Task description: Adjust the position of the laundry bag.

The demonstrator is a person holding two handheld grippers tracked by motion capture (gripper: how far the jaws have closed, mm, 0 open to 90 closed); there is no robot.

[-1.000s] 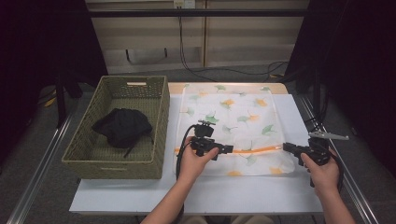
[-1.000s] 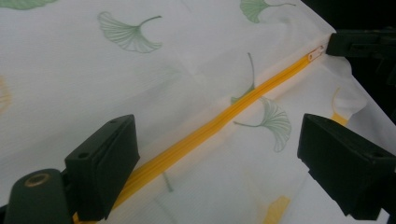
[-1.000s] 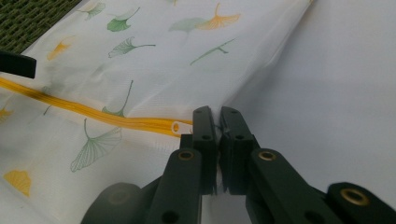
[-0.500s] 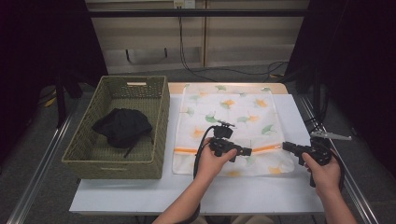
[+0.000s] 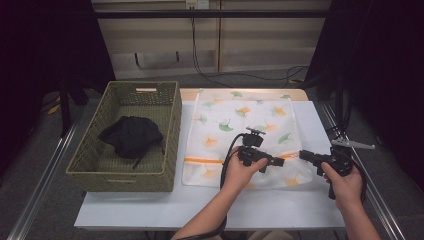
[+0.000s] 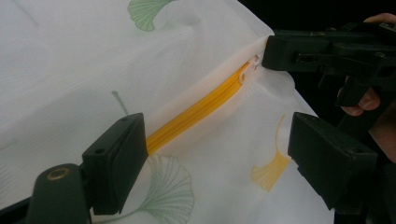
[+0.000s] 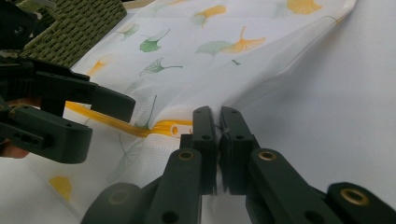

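A white mesh bag point(image 5: 245, 117) printed with ginkgo leaves lies flat on the table, an orange zipper point(image 5: 205, 161) running across its near part. My left gripper point(image 5: 274, 163) hovers open over the zipper point(image 6: 201, 112), one jaw on either side of it, close to the zipper's pull point(image 6: 247, 70). My right gripper point(image 5: 305, 155) is shut on the bag's edge fabric point(image 7: 217, 121) just past the zipper's end point(image 7: 173, 128). In the right gripper view the left gripper point(image 7: 95, 122) stands open a short way to the left.
A woven green basket point(image 5: 172, 130) stands at the table's left with a black garment point(image 5: 131, 136) inside. The white table point(image 5: 280, 210) runs along the front, and metal rails flank both sides.
My left gripper has travelled to the right along the zipper line, ending close to the right gripper. The right gripper has stayed in place, still shut on the bag.
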